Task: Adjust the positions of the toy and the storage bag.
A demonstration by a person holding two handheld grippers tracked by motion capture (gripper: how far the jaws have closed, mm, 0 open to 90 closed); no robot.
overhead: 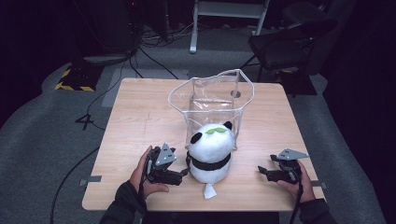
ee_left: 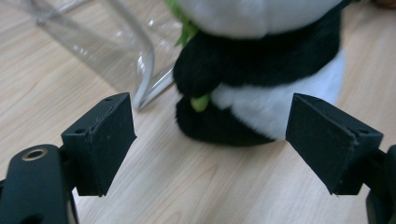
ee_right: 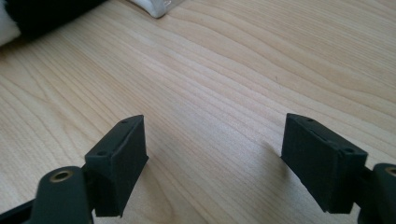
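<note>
Your left gripper [overhead: 183, 173], jaws apart and holding nothing, points at the plush panda's [overhead: 210, 151] near-left flank, lined up for a grab. The panda sits near the table's [overhead: 135, 116] front edge, touching the clear plastic bag [overhead: 212, 95] standing open just beyond it. Your right gripper [overhead: 262, 171] waits empty, jaws spread, well right.

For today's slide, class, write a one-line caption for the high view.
Two open grippers, left and right, flank a plush panda sitting before a clear plastic bag on a wooden table.
</note>
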